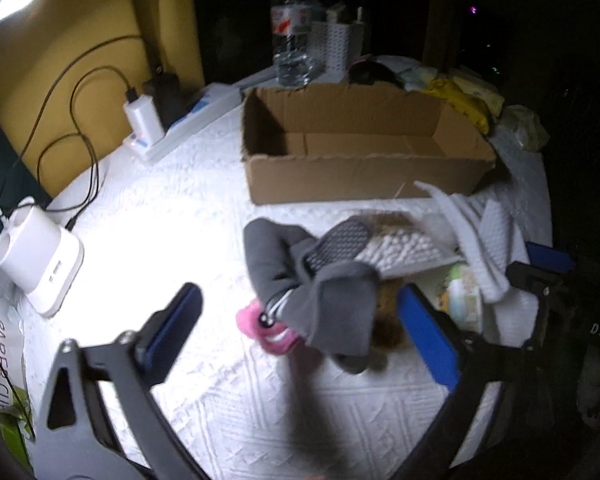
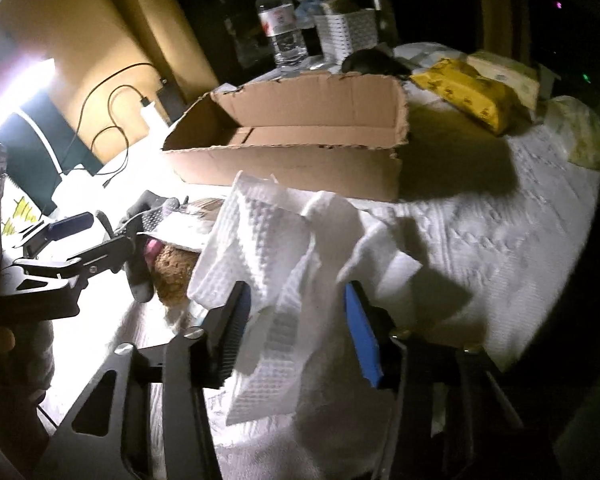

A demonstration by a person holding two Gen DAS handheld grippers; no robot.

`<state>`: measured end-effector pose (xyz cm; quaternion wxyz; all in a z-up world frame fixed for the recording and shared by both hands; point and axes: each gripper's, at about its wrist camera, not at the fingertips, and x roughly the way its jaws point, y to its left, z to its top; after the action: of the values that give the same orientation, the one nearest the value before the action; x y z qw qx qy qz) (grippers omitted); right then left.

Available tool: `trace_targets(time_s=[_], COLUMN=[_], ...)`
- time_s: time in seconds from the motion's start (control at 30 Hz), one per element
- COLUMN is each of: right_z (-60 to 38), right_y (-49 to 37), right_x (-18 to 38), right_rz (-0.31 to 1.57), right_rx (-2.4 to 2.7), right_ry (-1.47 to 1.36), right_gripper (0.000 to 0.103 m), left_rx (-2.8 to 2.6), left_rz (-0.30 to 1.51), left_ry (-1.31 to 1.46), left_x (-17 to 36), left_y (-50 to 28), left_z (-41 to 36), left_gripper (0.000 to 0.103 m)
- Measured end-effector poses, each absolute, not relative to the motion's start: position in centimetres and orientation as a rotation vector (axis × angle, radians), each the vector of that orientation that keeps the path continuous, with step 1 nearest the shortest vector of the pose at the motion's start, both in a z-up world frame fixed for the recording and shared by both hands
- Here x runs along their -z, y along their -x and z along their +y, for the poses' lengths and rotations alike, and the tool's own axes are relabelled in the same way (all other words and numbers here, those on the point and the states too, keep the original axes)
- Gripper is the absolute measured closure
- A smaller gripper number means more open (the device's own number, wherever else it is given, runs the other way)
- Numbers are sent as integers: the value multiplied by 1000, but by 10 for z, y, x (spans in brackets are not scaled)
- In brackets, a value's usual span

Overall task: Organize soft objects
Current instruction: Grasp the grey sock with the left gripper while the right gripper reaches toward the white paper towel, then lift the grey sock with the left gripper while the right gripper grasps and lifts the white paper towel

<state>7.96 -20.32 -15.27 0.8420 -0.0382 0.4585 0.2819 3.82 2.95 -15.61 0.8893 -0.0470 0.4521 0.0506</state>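
Note:
A pile of soft things lies on the white quilted cover (image 1: 188,240) in front of an open cardboard box (image 1: 360,176) (image 2: 300,168). My left gripper (image 1: 300,332) is open and straddles a grey cloth (image 1: 332,300) and a pink piece (image 1: 272,332), its pads clear of both. A brown fuzzy toy (image 2: 172,268) lies under the grey cloth. My right gripper (image 2: 296,320) is open around a bunched white waffle cloth (image 2: 268,240); the blue pad (image 2: 362,340) shows bare beside the folds. Each gripper shows in the other's view, the right gripper (image 1: 540,276) and the left gripper (image 2: 100,240).
Behind the box stand a water bottle (image 1: 292,24) (image 2: 280,20) and a white basket (image 2: 346,32). A yellow pack (image 2: 468,96) and pale packs lie at the back right. A power strip (image 1: 180,128) with cables and a white holder (image 1: 40,264) sit at the left.

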Motion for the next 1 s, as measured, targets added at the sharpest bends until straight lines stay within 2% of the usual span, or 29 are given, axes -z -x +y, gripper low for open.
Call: trace_targets(time_s=[0.13,0.2,0.27,0.33,0.47,0.63,0.8,0.83,0.87,0.93,1.0], right_z=[-201,-201,-200,-200,-206,-221,-237,-239,-240,-239,-233], right_y=[-81,-84,-86,-88,-87,-86,-89,-89,-89,-88,-86], right_x=[149,148,150,152,154,150,154,153,152,150,149], right_rz=[944,938,940,942,945,932,940,939,937,935,932], right_rx=[-624,-622,-614,-601,-587,-555,-513,-514,-521,-560,-575], right_ry=[52,48,53,63,67,64,45,39,30,5,16], right_gripper=[54,55,59,63,66,67,67,67,67,64,50], left_rx=[-105,-93,-78,-64,-49,-14,12,16,17,20,18], left_rz=[944,958,967,965,949,919,858,847,842,823,809], left_ry=[123,129,134,140,143,159,165,163,163,171,170], left_x=[161,166,169,170,171,168,152,148,145,138,132], left_y=[-40,-42,-45,-46,-49,-52,-48,-47,-46,-45,-44], left_z=[40,42,43,44,45,51,55,55,56,58,59], left_gripper=[13,24,41,47,49,58,61,69,72,73,75])
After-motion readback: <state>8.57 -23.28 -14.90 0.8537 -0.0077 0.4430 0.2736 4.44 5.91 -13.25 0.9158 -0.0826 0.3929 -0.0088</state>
